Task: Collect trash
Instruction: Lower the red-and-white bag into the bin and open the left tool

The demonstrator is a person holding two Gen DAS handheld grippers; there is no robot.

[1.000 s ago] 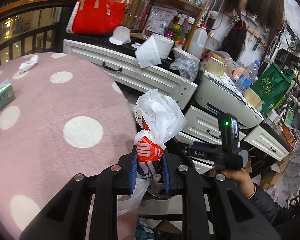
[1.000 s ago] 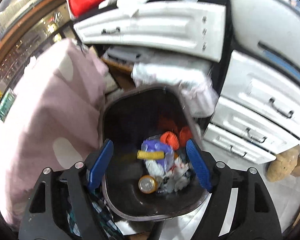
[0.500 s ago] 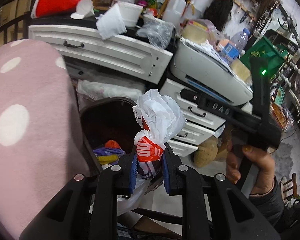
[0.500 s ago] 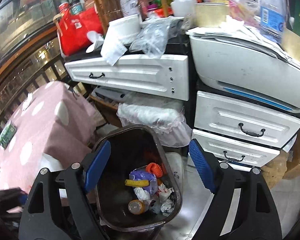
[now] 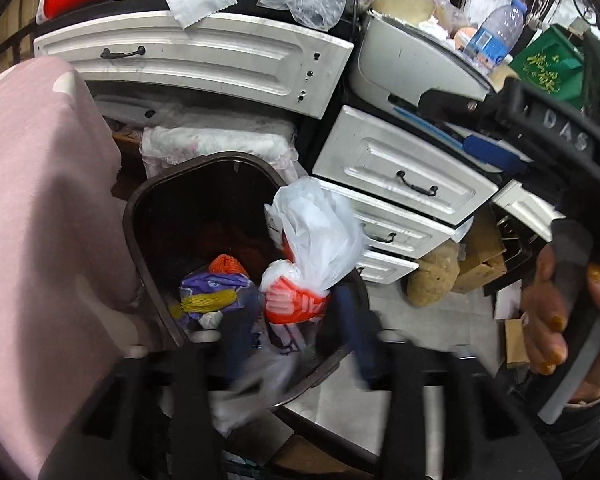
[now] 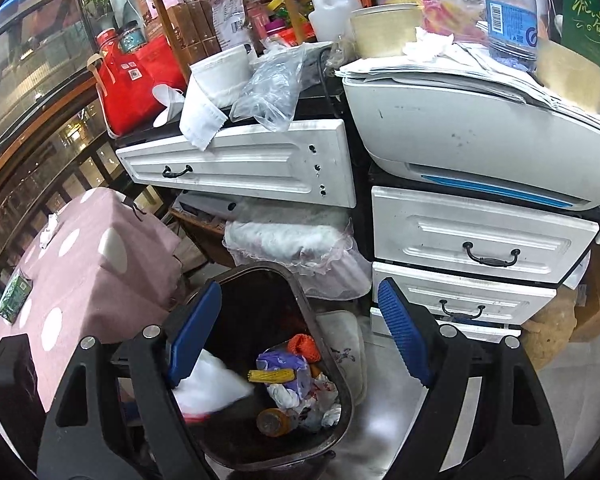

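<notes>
Since a second ago your left tool [image 5: 296,344] has swung from the pink dotted tabletop [image 5: 40,184] to above the dark bin [image 5: 148,272], and its jaws are opening, letting the knotted plastic bag [image 5: 312,248] go; blurred fingers flank it without pressing. It looks light, soft and slippery, best pinched at the bunched neck. From the right wrist, your right tool [image 6: 296,340] hangs released and empty over the bin [image 6: 340,412], where the bag [image 6: 212,388] shows as a white blur inside the rim.
</notes>
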